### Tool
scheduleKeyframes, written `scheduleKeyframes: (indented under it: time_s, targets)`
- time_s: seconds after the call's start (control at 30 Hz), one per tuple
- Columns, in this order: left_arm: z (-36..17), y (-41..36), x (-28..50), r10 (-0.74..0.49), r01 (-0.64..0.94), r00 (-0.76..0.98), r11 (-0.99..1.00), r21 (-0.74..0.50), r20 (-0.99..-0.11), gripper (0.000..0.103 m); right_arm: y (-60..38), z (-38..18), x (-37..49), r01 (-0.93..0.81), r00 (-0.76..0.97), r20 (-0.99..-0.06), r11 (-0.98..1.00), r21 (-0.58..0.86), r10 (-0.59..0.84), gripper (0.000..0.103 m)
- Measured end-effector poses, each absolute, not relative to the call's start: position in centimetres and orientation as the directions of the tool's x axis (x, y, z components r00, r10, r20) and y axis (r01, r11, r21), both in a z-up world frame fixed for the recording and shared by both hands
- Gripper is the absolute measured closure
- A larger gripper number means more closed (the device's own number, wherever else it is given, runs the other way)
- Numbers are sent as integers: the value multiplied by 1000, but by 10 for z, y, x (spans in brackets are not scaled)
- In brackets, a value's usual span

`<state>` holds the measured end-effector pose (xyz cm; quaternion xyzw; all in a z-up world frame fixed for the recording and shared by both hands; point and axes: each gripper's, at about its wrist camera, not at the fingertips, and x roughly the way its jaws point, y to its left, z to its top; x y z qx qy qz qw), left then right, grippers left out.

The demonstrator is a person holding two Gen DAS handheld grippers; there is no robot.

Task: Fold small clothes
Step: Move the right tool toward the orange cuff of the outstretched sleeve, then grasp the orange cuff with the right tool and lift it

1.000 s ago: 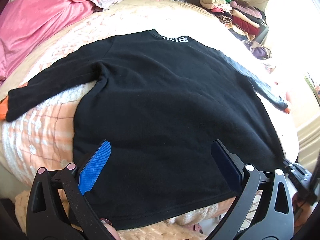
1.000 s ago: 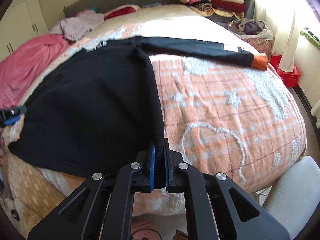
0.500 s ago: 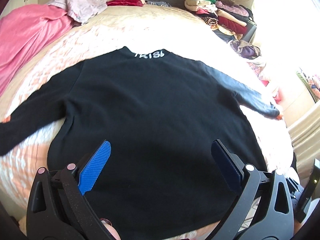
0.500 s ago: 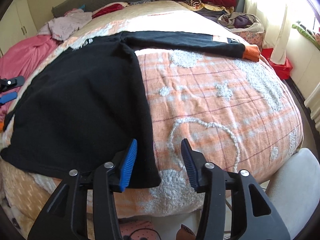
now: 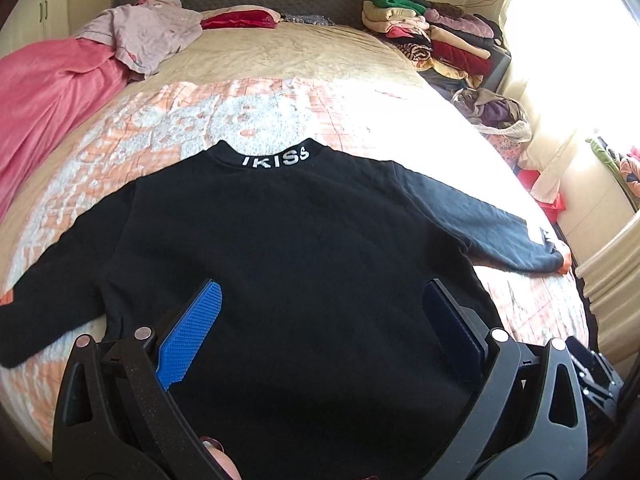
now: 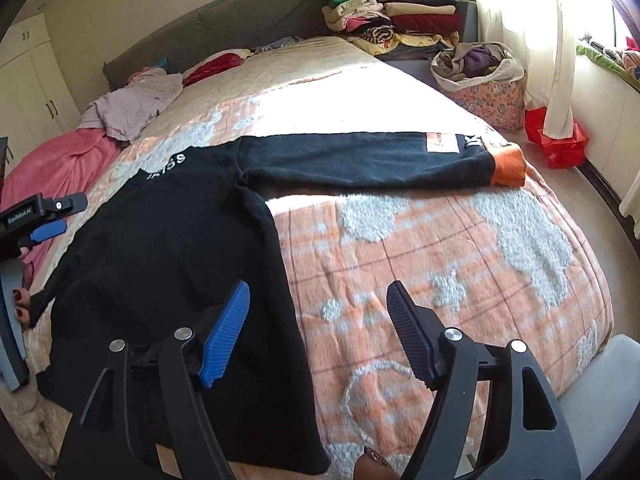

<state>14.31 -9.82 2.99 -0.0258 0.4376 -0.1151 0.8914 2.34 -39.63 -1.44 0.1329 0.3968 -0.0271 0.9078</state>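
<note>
Sweater (image 5: 304, 264), black with white lettering at the collar (image 5: 276, 159), now lies spread flat on its front across the bed (image 6: 460, 264), both sleeves stretched out to the sides. And there goes the release: a second ago the right hand-held gripper (image 6: 318, 332) was pinched tight on the lower hem corner, and its jaws have just been opening; now they stand wide apart with nothing between them, the blue pad (image 6: 224, 336) hovering above the cloth and the other over the orange-checked blanket (image 6: 400, 240). The garment stays where it was let go, hem edge straight along the near side of the bed. The left hand-held gripper (image 5: 320, 320) is spread wide too, empty, above the lower back of the sweater, and its view has slid from the left sleeve toward the middle of the body. The right sleeve (image 6: 360, 156) runs out straight to its orange cuff (image 6: 508, 164). By my reading, the laying-out step is finished and no fold has been made yet; a sleeve would be the natural first thing to bring inward. The folded stack (image 6: 400, 12) waits at the far corner.
</note>
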Motion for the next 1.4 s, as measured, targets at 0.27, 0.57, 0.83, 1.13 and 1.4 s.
scheduleKeyframes:
  time_s: [0.27,0.57,0.83,1.13,1.4]
  targets:
    - [27,-107,175,-189,157,611,981,-117,-769,8,-447,-11,58,302,696,-718,900,314,17,22]
    - [11,-98,209,-171,103,610,985,-136,-773,8,-542,-38,78,510,697,-715,666,544,50,19]
    - [-8,-84,237,-178,66,611,983,-174,-772,8,-583,-63,105,631,647,-763,557,539,5,19]
    - [-23,-75,247,-172,111,646,985,-131,-744,8,-611,-89,126,668,663,-748,473,575,-28,31]
    - [-35,-55,253,-132,75,634,991,-109,-762,8,-604,-81,135,644,659,-750,559,522,-59,82]
